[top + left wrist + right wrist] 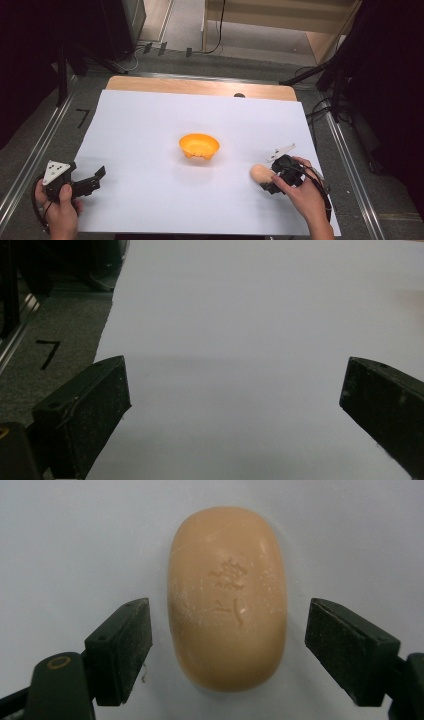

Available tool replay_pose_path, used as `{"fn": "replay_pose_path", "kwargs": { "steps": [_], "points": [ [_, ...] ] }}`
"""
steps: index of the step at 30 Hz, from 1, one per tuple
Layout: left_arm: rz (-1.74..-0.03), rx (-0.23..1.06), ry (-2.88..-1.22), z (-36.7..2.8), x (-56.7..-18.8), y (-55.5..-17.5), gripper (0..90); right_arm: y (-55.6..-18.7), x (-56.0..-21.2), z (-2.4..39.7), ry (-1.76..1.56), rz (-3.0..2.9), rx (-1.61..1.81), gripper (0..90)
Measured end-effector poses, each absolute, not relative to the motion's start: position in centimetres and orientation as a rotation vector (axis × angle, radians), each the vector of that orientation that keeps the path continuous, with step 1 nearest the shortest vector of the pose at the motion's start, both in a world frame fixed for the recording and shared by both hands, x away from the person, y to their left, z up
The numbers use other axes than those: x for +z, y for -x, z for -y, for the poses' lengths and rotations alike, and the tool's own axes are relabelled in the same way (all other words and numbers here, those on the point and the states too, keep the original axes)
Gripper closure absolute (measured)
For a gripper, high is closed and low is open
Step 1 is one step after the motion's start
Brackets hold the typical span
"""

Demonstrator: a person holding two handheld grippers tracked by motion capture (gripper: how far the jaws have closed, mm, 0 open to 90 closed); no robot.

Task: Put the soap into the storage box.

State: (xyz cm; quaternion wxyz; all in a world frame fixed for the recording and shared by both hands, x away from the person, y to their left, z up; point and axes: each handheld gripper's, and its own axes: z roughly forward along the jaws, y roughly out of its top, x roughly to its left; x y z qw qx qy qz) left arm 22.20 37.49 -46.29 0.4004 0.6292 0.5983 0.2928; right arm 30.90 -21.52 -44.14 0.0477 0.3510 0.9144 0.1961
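Surface: a wooden table top (pixel 200 86) under a wide white sheet (pixel 150 130) that carries everything; the sheet looks smooth, so a thing nudged sideways could slide on it.
Orange bowl: sits upright near the middle of the sheet (pixel 199 145), well apart from both hands and nothing in it that I can see.
Left hand-held gripper: parked at the near left edge of the sheet (pixel 95 177), jaws spread wide with nothing between them; its own view shows bare sheet between the black pads.
Right hand-held gripper: down at the near right (pixel 227 645), jaws open and straddling the bar, a gap on each side, neither pad pressing yet.
Soap bar: peach-coloured oval (pixel 227 597) lying flat on the sheet, stamped face up, right of the bowl and just in front of the right hand (pixel 300 192).
Risk, as I judge it: the bar is rounded and slick-looking, so pads closing on its curved flanks may squeeze it forward out of the grip.
Cause: the left gap looks narrower, so that pad would touch first and push the bar askew.
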Motion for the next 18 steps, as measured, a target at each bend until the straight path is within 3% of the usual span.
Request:
{"fn": "replay_pose_path", "kwargs": {
  "steps": [7, 18],
  "points": [
    [-1.512, 0.742, -1.589, -37.5, -46.3, -22.2, 0.1, -31.9, -45.0, 20.5, -1.061, -2.836, 0.504, 27.2],
    [-1.51, 0.742, -1.591, -37.5, -46.3, -22.2, 0.1, -32.3, -45.5, 19.9, -1.03, -2.853, 0.45, 29.0]
  ]
}}
